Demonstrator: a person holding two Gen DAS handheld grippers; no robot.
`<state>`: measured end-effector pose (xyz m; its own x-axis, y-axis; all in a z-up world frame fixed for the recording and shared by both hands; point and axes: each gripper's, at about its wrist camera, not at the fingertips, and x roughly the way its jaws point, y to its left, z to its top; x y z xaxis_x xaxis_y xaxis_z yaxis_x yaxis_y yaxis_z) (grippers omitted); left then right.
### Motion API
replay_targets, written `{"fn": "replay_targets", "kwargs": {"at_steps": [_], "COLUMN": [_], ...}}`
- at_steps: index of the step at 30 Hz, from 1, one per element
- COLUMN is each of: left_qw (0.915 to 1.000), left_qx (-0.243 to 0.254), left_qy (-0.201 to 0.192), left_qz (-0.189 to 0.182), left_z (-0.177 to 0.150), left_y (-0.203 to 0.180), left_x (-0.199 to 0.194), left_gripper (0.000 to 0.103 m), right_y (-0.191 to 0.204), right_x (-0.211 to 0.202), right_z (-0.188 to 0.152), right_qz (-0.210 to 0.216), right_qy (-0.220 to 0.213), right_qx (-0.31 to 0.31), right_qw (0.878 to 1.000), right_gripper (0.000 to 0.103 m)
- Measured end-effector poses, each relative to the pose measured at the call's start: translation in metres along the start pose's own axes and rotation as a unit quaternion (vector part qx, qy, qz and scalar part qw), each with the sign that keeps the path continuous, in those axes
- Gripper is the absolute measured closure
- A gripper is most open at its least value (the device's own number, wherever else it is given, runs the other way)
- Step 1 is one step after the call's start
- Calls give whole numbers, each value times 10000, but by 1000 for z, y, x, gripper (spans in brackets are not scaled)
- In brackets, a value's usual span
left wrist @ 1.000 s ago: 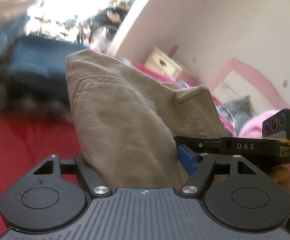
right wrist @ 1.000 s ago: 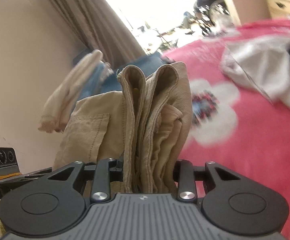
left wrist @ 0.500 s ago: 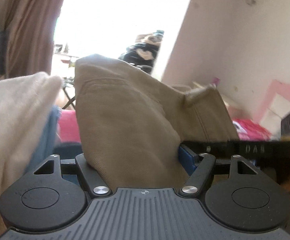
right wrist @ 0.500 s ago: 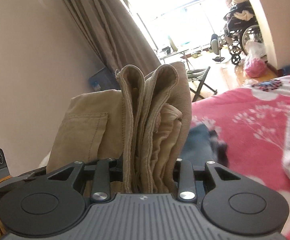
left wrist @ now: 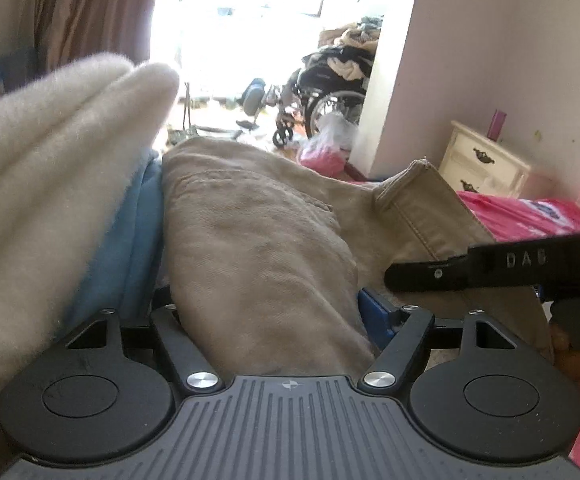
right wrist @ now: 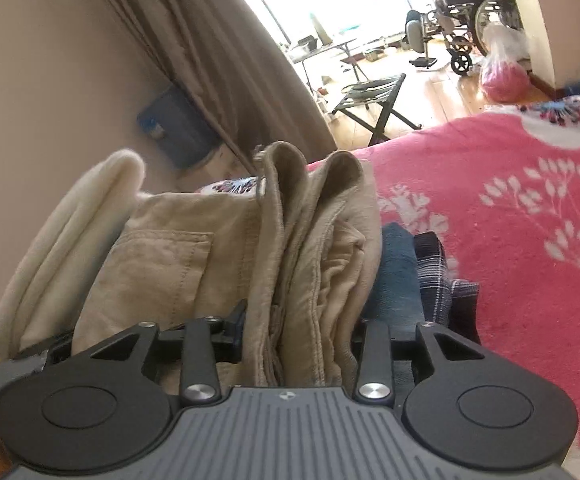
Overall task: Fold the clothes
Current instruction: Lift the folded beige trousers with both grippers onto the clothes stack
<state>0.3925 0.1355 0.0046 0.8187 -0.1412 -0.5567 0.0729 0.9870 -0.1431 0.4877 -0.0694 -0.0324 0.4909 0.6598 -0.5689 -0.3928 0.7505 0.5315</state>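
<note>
The folded tan trousers hang between both grippers, their long axis running across from the left gripper to the right gripper, each clamped on one end. The stack of folded clothes on the bed lies directly below and just beside them, so lowering looks next; the jaws have just been easing wider.

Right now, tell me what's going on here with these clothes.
A person is carrying folded khaki trousers with two handheld grippers. The left gripper is clamped on one end of the bundle; the right gripper is clamped on the stacked folds at the other end, its jaws having just eased slightly. The bundle sits against a cream fleece garment and a blue one, beside the pink floral bedspread. It has not been let go.
</note>
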Motion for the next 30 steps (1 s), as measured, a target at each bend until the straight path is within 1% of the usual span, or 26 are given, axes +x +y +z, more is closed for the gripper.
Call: {"fn": "replay_targets", "kwargs": {"at_steps": [2,4,6,7,9,10,13,15,19,20,22,24,26,28,29,30], "left_qw": [10000,9999,9998,9997,9999,9999,9969,9957,9946,9955,9962,9967,9976,9976,9974,9970], "left_qx": [20,124,213,220,75,-74,-701,-897,-1032,-920,-693,-465,-70,343,472,566], "left_qy": [11,-15,-58,-63,33,112,290,224,-48,-210,-505,-670,-682,-604,-548,-512], "left_qz": [33,57,33,-2,-69,-87,-191,-104,19,74,142,41,-10,44,79,122], "left_z": [4,7,13,15,15,15,18,19,33,35,38,34,24,12,5,-1], "left_y": [-5,-13,-18,-17,-9,-6,10,16,20,18,12,3,-11,-25,-29,-33], "left_x": [-2,-10,-17,-18,-13,-11,-6,-10,-25,-32,-44,-52,-51,-44,-38,-31], "left_gripper": [28,29,29,29,30,30,33,32,31,31,23,21,20,20,20,20], "right_y": [-9,-11,-10,-9,-7,-6,-3,-2,-5,-6,-4,1,7,15,19,22], "right_x": [-2,-6,-11,-12,-13,-13,-13,-12,-12,-11,-12,-13,-20,-37,-44,-48], "right_z": [1,4,8,8,8,8,5,3,2,1,-1,-3,-4,-8,-10,-13], "right_qz": [157,214,194,175,127,99,-6,-107,-292,-334,-377,-444,-445,-360,-332,-398], "right_qy": [-6,41,64,82,126,151,134,80,-94,-144,-251,-336,-434,-757,-953,-1055], "right_qx": [228,320,288,222,98,41,-86,-128,6,55,142,146,70,-143,-304,-472], "right_qw": [9996,9992,9994,9996,9998,9998,9999,9998,9995,9993,9989,9983,9980,9964,9944,9925], "right_gripper": [62,59,55,55,56,56,58,60,62,62,62,61,60,60,60,60]}}
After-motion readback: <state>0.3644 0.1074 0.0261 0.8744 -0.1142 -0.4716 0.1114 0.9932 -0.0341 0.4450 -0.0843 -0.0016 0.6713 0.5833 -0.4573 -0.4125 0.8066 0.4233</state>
